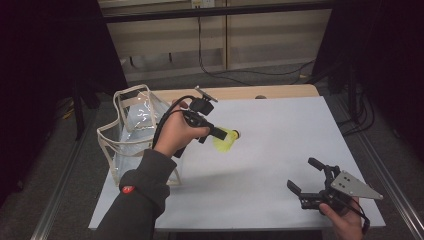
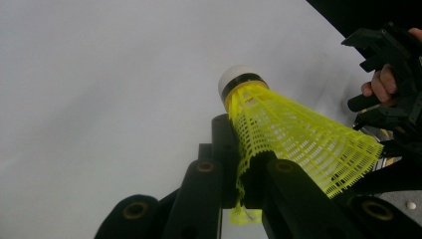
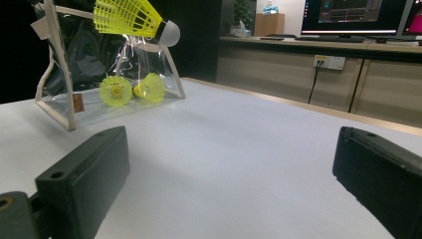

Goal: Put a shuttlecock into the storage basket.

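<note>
A white-topped table carries a clear plastic bag with cream trim at its left edge, and just beside the bag the left gripper holds a yellow shuttlecock above the tabletop, while the right gripper rests low at the near right, jaws spread wide with nothing between them. The left gripper view shows its jaws clamped only on the mesh skirt's rim, so the shuttlecock could slip or crumple; the right gripper view shows two more shuttlecocks inside the bag
</note>
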